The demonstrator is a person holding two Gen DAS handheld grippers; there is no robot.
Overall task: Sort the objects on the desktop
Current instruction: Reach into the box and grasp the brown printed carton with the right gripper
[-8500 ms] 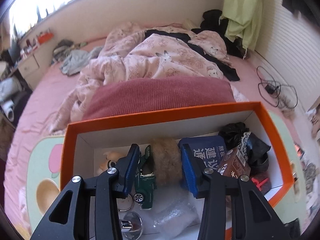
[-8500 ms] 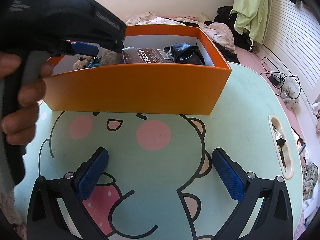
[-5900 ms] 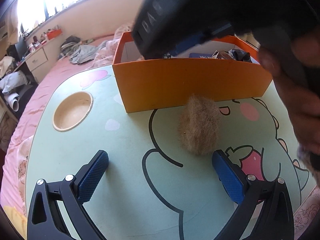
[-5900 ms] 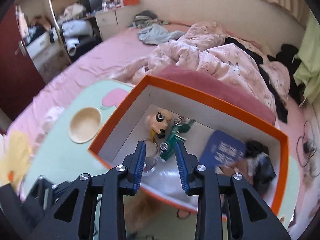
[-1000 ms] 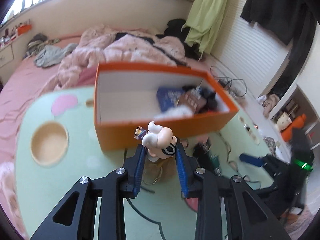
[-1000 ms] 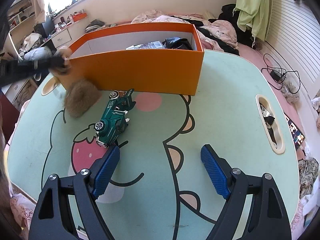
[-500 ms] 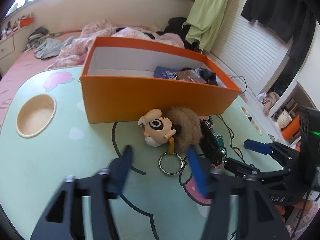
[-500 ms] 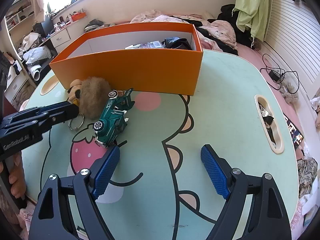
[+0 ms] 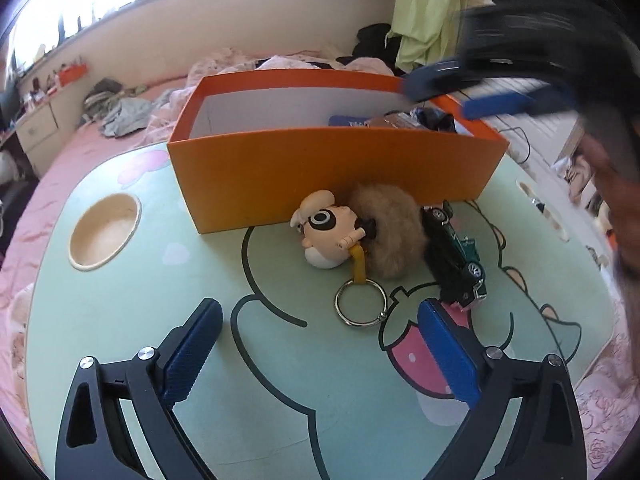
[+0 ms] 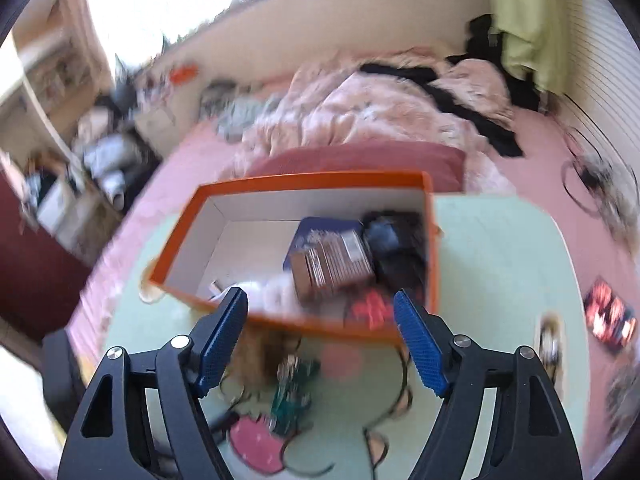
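Observation:
An orange box (image 9: 332,168) stands on the green cartoon table. In front of it lie a doll-head keychain (image 9: 330,234) with a metal ring (image 9: 361,302), a brown fur ball (image 9: 390,232) and a green toy car (image 9: 456,254). My left gripper (image 9: 320,344) is open and empty, low over the table just short of them. My right gripper (image 10: 320,330) is open and empty, blurred, above the box's near wall; it also shows in the left wrist view (image 9: 460,92). Inside the box (image 10: 224,204) lie a brown packet (image 10: 332,266), a blue card and dark items.
A round cup recess (image 9: 105,230) sits in the table's left part, a slot handle (image 9: 540,210) at its right. The table edge borders a pink bed with a rumpled quilt (image 10: 384,120). The car (image 10: 292,396) shows blurred below the right gripper.
My left gripper set the doll keychain down beside the fur ball, opened and drew back. My right gripper rose from the table and swung over the box.

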